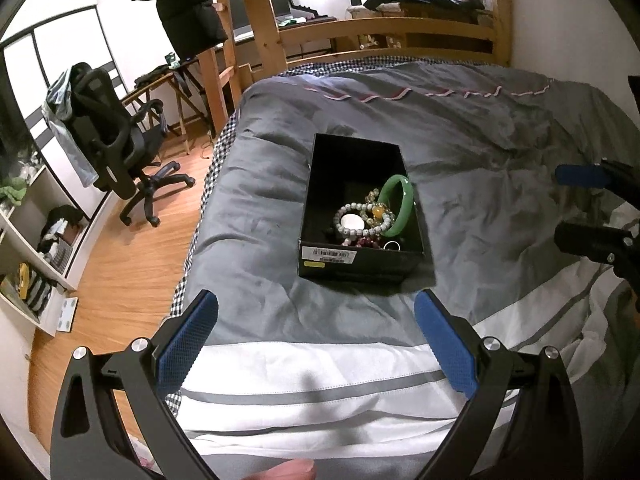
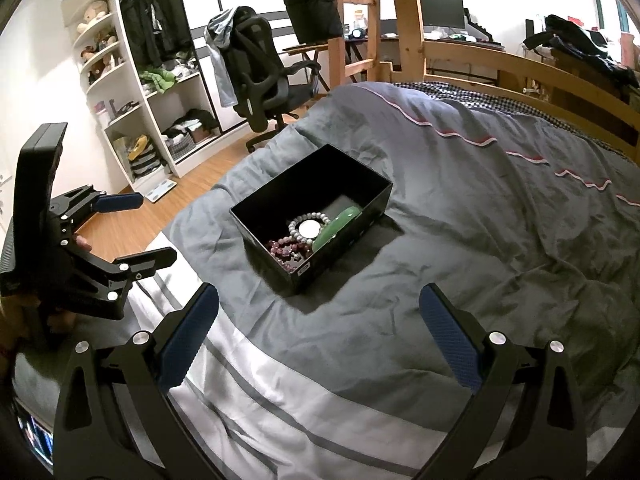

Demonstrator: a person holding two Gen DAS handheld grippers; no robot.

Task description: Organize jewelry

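Box (image 1: pixel 362 258) sitting on the quilt (image 1: pixel 480 152), mid-bed. Lying in its near end: bangle (image 1: pixel 396 206) leaning at the right wall, bead bracelet (image 1: pixel 352 220) left of it, darker beads (image 2: pixel 286 250) nearest the front wall. Left gripper (image 1: pixel 316 312) and right gripper (image 2: pixel 318 300) hovering before the box, apart. Office chair (image 1: pixel 116 152) standing on the floor left of the bed.

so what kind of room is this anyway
Most likely a bedroom, perhaps a student's. A wooden-framed bed with a grey duvet fills the view, an office chair stands on the wood floor, and an open wardrobe holds clothes. The black jewelry box sits on the duvet.
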